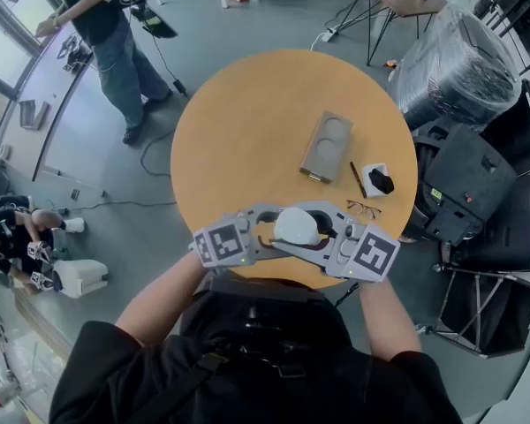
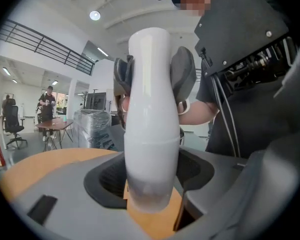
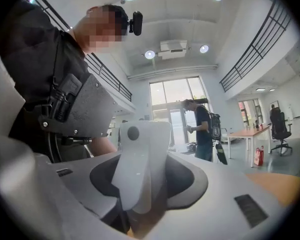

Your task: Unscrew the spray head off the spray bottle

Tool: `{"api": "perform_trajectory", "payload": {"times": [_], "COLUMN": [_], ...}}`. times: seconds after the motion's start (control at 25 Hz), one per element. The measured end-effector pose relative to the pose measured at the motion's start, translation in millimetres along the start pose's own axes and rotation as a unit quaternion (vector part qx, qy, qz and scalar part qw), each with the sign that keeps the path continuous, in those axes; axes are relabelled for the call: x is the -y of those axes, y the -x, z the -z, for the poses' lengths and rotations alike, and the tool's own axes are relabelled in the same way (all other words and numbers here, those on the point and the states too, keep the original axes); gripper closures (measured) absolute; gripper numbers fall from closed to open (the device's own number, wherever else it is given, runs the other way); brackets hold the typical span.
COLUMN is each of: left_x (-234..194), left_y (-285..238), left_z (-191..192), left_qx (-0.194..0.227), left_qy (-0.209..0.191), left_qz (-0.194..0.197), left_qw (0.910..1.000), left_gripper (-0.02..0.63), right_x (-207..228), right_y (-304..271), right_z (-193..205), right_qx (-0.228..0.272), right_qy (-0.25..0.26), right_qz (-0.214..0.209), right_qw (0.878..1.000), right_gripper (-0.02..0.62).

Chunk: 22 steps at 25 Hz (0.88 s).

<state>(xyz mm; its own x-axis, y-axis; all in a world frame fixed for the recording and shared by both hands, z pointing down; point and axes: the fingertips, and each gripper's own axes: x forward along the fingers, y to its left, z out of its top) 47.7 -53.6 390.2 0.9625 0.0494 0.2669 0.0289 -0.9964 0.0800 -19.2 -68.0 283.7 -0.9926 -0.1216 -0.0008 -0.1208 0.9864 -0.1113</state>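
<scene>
In the head view a white spray bottle (image 1: 296,226) hangs above the near edge of the round wooden table (image 1: 247,131), close to my chest, with both grippers on it. My left gripper (image 1: 272,230) is shut on the bottle's smooth white body (image 2: 149,129), which stands upright between its jaws. My right gripper (image 1: 329,233) is shut on the white spray head (image 3: 140,154), whose round nozzle hole faces the camera in the right gripper view. In the left gripper view the right gripper's dark pads (image 2: 183,74) clasp the bottle's top.
On the table lie a grey tray with round recesses (image 1: 327,146), a dark pen (image 1: 358,179), a small white box holding a black item (image 1: 377,180) and a pair of glasses (image 1: 363,208). A person stands at the far left (image 1: 115,34). Wrapped equipment (image 1: 459,64) stands at the right.
</scene>
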Motion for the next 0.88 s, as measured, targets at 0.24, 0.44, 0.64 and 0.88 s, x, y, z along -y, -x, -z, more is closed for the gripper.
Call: {"api": "perform_trajectory", "payload": {"times": [0.24, 0.44, 0.64, 0.88], "left_x": [9.8, 16.3, 49.2, 8.7], "left_y": [14.2, 27.3, 25.2, 37.5], "left_z": [-16.8, -27.9, -37.0, -45.5], "left_qx": [0.020, 0.041, 0.052, 0.062], "left_qy": [0.002, 0.006, 0.036, 0.005], "left_qz": [0.049, 0.100, 0.204, 0.088], "left_qw": [0.9986, 0.9942, 0.9770, 0.9942], "left_gripper": [0.305, 0.305, 0.307, 0.303], "right_x": [-8.9, -14.6, -41.5, -1.1], "right_y": [-1.6, -2.4, 3.7, -2.1], "right_z": [-20.2, -30.6, -41.8, -47.6], "right_qx": [0.028, 0.042, 0.051, 0.032], "right_qy": [-0.020, -0.032, -0.063, -0.004], "right_qz": [-0.058, -0.105, -0.208, -0.080], "right_qw": [0.998, 0.993, 0.975, 0.996], "right_gripper": [0.397, 0.397, 0.400, 0.308]}}
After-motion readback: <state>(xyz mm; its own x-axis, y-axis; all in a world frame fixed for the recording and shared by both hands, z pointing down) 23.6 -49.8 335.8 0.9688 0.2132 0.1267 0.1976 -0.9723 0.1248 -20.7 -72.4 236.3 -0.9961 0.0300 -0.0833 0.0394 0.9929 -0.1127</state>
